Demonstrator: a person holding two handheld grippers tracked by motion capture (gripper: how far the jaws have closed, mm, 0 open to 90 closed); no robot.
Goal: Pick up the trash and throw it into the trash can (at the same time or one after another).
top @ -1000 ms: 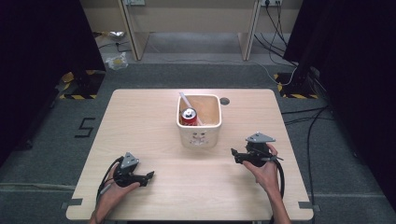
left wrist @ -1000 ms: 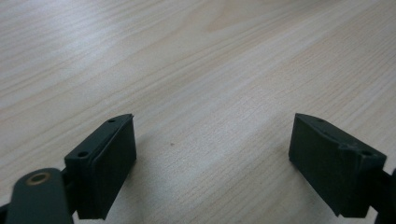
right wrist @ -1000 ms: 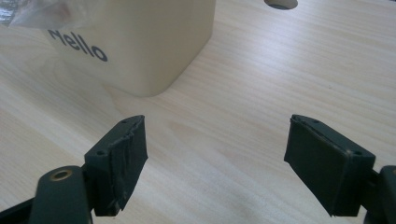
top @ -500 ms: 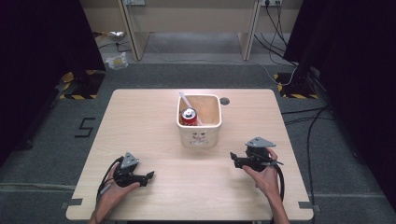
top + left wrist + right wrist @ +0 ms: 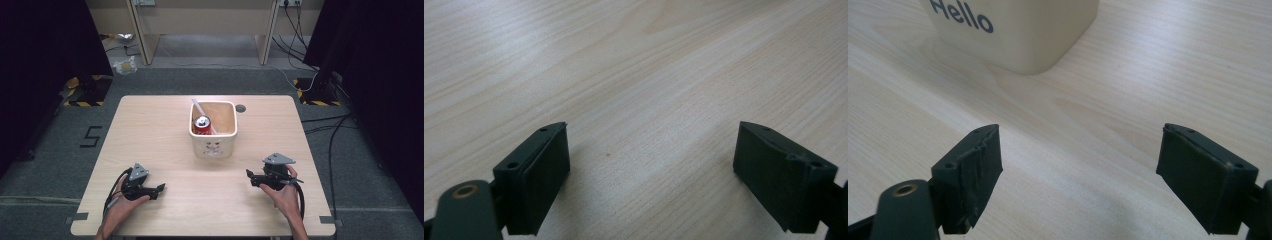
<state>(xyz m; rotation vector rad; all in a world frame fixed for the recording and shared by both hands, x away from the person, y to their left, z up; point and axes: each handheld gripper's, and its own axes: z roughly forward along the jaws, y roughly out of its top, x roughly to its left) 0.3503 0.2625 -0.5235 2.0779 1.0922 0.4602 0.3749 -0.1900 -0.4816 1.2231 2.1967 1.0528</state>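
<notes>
— High view first: what sits on the table [image 5: 150, 125]?

— A cream square bin [image 5: 214, 145] stands near the middle, toward the far side. Inside it a red can [image 5: 202, 124] stands upright with its silver top showing, and a white straw-like stick [image 5: 200, 109] leans toward the bin's far left corner. A small dark round hole [image 5: 241, 107] shows in the tabletop just beyond the bin's right far corner.

— And the hands?

— The left gripper [image 5: 159, 188] lies low at the near left of the table, held in the person's left hand [image 5: 125, 200], pointing to the right. The right gripper [image 5: 248, 175] is at the near right, held in the right hand [image 5: 285, 192], pointing left toward the middle. Both are well apart from the bin.

— How do the tongs stand?

— Left gripper view: the left gripper [image 5: 651, 155] has its jaws spread wide with bare wood grain between them, gripping nothing. Right gripper view: the right gripper [image 5: 1078, 160] is likewise spread wide and empty.

— Does the bin appear in that right gripper view?

— Yes, a lower corner of the bin [image 5: 1038, 35] shows ahead and to the left, with the dark word "Hello" [image 5: 963, 15] printed on its face. It stands on the table, apart from the jaws.
</notes>
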